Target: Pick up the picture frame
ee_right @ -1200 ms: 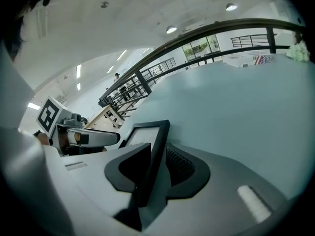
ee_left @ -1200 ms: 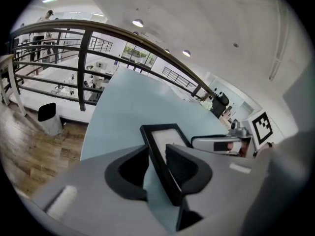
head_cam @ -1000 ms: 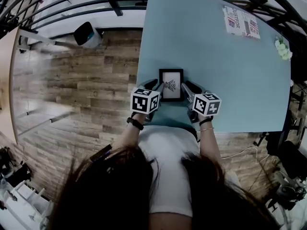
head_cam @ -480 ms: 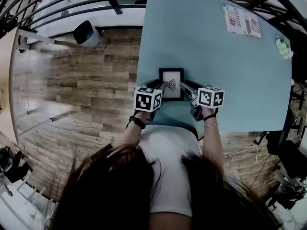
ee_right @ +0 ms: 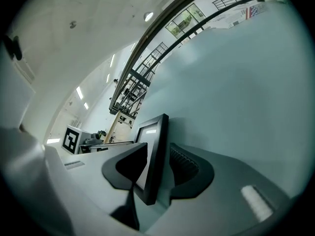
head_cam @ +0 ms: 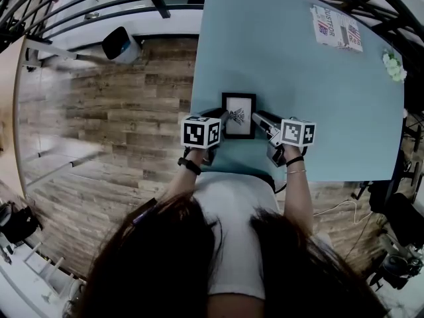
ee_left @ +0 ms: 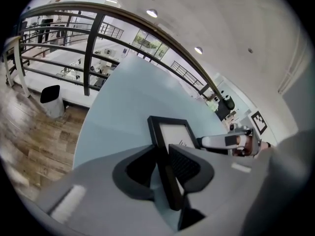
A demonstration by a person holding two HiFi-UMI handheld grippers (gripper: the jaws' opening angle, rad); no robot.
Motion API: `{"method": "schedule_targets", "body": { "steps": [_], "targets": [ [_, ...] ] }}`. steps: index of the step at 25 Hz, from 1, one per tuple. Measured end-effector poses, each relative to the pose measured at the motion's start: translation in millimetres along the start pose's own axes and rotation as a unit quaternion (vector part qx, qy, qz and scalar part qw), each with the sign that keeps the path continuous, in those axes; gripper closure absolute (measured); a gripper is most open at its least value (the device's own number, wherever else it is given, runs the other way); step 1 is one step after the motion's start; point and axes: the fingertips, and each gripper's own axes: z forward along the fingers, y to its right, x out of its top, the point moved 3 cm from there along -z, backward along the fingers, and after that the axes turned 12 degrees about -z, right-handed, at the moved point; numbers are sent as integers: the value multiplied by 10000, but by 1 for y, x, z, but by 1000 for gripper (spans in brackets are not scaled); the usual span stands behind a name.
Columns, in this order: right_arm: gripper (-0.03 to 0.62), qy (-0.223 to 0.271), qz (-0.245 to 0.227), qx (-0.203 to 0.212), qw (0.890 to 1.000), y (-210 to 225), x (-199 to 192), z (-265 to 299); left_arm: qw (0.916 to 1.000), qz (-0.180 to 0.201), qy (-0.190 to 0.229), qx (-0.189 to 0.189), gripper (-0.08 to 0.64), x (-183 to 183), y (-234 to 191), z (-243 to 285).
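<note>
Task's thing: a black rectangular picture frame (head_cam: 238, 115) with a white print inside, near the person's edge of the pale blue-green table (head_cam: 318, 98), between the two grippers.

Frame's pose: the head view shows its face from above. Both gripper views show an edge running between jaws, so it is probably tilted or just clear of the top. Whether any part rests on the table cannot be told.

Left gripper (ee_left: 165, 156): closed narrow on the frame's left edge, one dark pad against each face. This looks like the hold that carries the frame at this moment.

Right gripper (ee_right: 158, 154): its jaws have just been opening and now stand wide. The frame's right edge lies between them, but the pads do not appear to press on it.

Why two sides: a thin, flat frame is hard to pinch from above. Taking opposite edges keeps it level and stops it swinging about a single grip.

Step in hand: judged as a regrip on the right side, or a handover of the whole weight to the left.

Risk: held by one edge only, the frame could droop or twist at its free side, and its glazing may be slippery under the pads.

Far corner: a printed sheet (head_cam: 336, 28) and a small pale flower sprig (head_cam: 392, 66) lie well apart from the work.
</note>
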Motion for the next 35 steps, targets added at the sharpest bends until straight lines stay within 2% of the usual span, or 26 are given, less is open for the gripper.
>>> {"method": "schedule_targets", "body": {
  "steps": [4,10,15,19,22,26,31,34,35],
  "targets": [
    [465,-168,153,250,9994,-1,-3,2,10000,-29,-1,-5,414,0,1,1],
    [466,-356,790,981,9914,-6,-2,5,9999,-85,-14,-71,416,2,0,-1],
    [466,-442,1338,1484,9788,-5,-2,7,9997,-213,-83,-61,416,0,-4,1],
    [466,-442,1321,2078,9682,-16,3,25,9993,-335,-128,-122,420,0,-5,1],
    [466,-438,1101,2054,9715,-26,6,40,9992,-343,-133,-139,420,0,-5,1],
    [468,-274,1414,2097,9671,-35,5,45,9991,-370,-149,-157,420,-1,-5,1],
    [482,-233,1323,1960,9714,-34,6,45,9990,-372,-151,-178,420,0,-5,1],
    [577,-264,1319,1788,9747,-31,4,46,9991,-353,-146,-171,419,0,-4,1],
    [577,-281,1293,1687,9767,-29,3,45,9992,-343,-138,-169,419,0,-4,1]
  ]
}}
